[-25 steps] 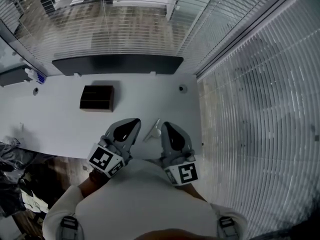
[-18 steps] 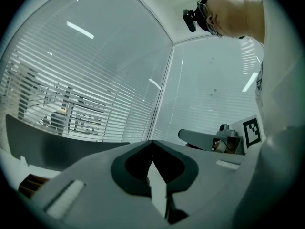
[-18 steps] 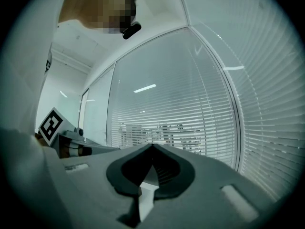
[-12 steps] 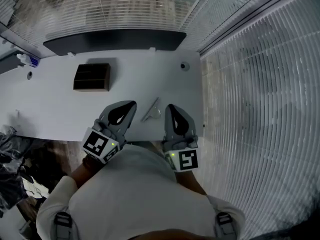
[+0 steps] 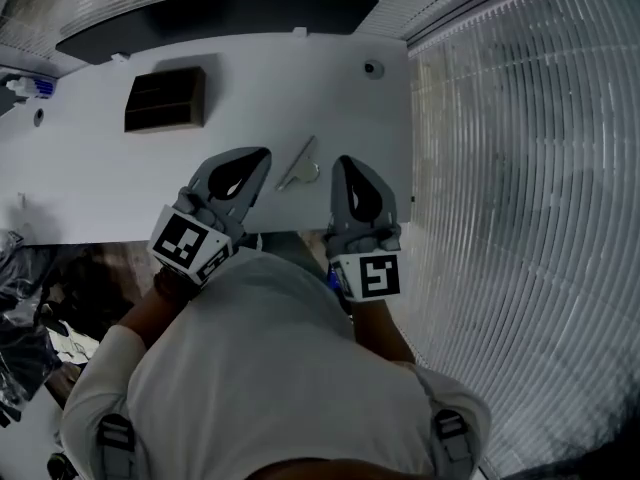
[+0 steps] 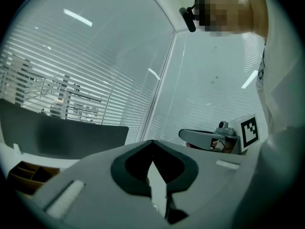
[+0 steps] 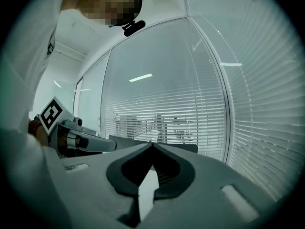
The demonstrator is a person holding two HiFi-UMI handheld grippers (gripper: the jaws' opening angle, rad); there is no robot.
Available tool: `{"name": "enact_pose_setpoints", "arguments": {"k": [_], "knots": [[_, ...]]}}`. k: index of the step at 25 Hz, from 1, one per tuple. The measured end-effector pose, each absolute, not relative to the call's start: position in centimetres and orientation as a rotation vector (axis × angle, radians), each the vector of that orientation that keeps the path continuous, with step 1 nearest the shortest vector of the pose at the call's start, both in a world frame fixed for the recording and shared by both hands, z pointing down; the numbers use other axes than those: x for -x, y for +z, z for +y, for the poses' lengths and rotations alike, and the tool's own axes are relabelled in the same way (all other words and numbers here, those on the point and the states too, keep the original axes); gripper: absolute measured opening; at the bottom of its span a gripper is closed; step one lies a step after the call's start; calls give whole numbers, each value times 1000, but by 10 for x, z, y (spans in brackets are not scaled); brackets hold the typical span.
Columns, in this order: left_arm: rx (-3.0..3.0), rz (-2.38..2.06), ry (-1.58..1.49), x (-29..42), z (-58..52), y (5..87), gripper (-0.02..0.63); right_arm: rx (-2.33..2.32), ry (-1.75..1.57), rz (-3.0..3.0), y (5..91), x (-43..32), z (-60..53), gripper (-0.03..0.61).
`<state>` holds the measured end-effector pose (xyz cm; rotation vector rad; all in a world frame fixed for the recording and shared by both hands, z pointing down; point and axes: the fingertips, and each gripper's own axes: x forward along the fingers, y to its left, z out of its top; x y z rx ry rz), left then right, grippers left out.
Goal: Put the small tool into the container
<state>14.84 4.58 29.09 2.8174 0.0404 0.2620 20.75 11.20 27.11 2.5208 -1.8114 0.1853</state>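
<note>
So we've got both hand-held grippers parked low at the near edge of the white table (image 5: pixel 90 183), and the small tool (image 5: pixel 300 163) is lying flat right in the gap between them, just ahead of the tips. The left gripper (image 5: pixel 262 155) sits to its left and the right gripper (image 5: pixel 343 161) to its right, and honestly we can't call one clearly nearer. The tool's long axis runs on a diagonal, its near end toward the left gripper and its far end angling away to the right, so whichever one goes for it will probably need to turn across that line. It looks like thin silvery metal, a slim straight shaft with a small rounded bit near the closer end; too small to say what kind of tool exactly. Both grippers have their jaws pressed together at the tips with nothing in them, so we reckon one has to spread before any pickup. The container (image 5: pixel 165 99) is a dark brown box with divider slots inside, matte finish, sitting well apart from the tool, further back and off to the left, which makes the left side the shorter carry.
</note>
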Motion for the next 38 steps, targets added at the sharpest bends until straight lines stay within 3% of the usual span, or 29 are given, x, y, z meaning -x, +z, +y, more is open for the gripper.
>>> {"name": "enact_pose_setpoints", "arguments": {"k": [38], "knots": [[-2740,114,509,-157,60,428,3,-2473,602,-1678,419,-239,148,2]]}}
